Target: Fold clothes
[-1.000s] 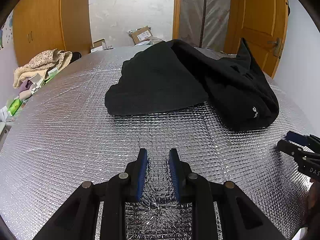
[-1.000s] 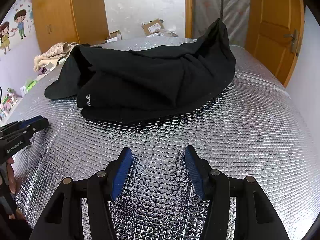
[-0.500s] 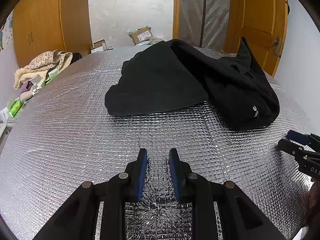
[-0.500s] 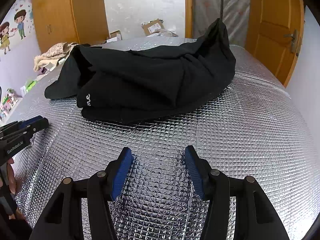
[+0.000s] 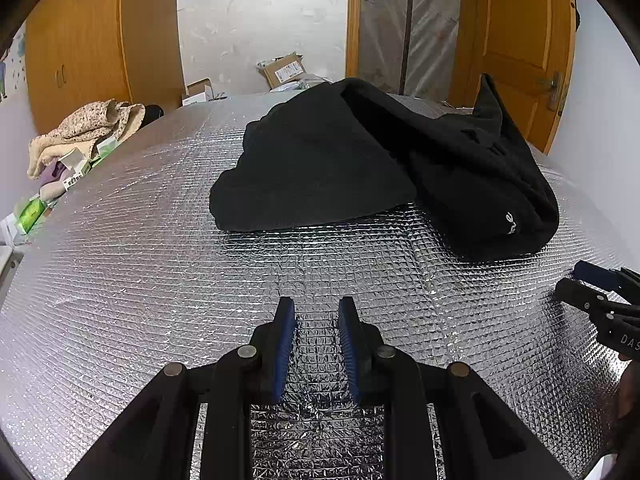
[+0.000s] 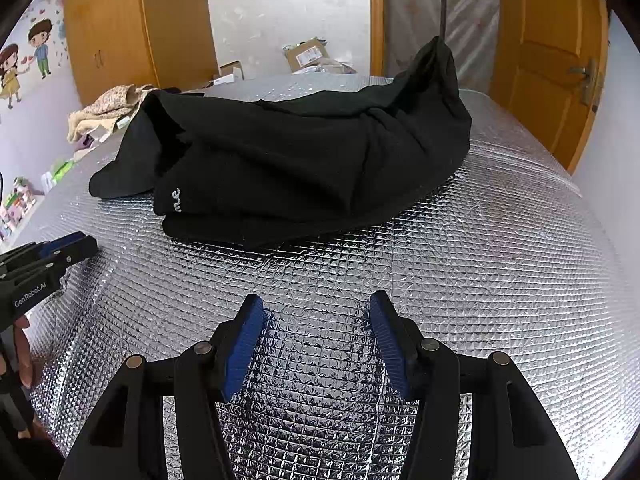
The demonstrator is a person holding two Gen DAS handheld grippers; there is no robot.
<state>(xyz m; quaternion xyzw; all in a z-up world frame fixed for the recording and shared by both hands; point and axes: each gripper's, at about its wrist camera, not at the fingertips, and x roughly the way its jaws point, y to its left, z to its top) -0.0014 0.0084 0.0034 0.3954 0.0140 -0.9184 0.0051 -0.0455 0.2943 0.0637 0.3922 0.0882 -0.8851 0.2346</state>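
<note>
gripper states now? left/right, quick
Left gripper: open, narrow gap, holding nothing, short of the black garment.
Right gripper: open wide, holding nothing.

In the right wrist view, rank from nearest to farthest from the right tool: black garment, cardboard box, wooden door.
From the right tool:
1. Black garment, straight ahead on the silver mat.
2. Wooden door, far right, past the mat's edge.
3. Cardboard box, on the floor beyond the mat, centre back.

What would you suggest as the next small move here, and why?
Probably move the right gripper forward to the near hem of the black garment. The garment lies bunched and unfolded on the foil surface, both grippers are empty, apart from it, and the left gripper has the narrower gap.
</note>
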